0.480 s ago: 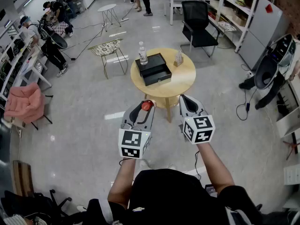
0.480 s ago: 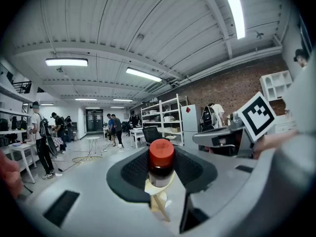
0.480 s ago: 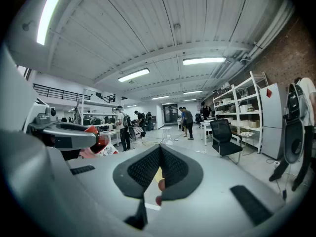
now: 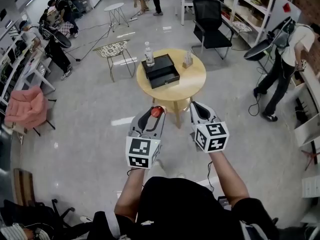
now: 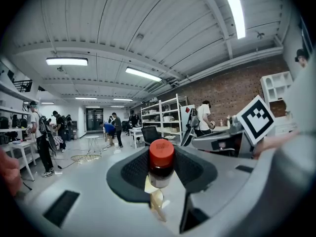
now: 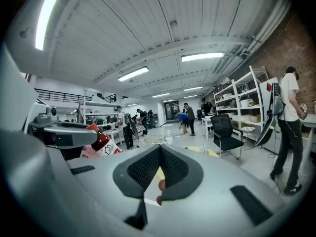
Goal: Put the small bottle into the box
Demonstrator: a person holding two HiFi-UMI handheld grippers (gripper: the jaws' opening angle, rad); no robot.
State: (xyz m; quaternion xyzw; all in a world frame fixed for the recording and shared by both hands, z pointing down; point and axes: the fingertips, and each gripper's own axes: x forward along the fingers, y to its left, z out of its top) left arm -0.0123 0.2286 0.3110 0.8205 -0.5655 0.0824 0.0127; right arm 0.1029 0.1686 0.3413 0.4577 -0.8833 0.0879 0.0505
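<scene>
- Head view: the left claw (image 4: 152,115) holds the small bottle (image 4: 157,112) between its tips, red cap upward. The black box (image 4: 161,71) lies on a round table (image 4: 195,91), well ahead of it.
- Left gripper view: the jaws stand fairly wide apart and the pads press on the bottle's sides.
- Right gripper view: the right claw (image 6: 160,152) is closed, its tips meeting on nothing.

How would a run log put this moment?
left gripper: shut on small bottle | right gripper: shut, empty | black box: on round table ahead
</scene>
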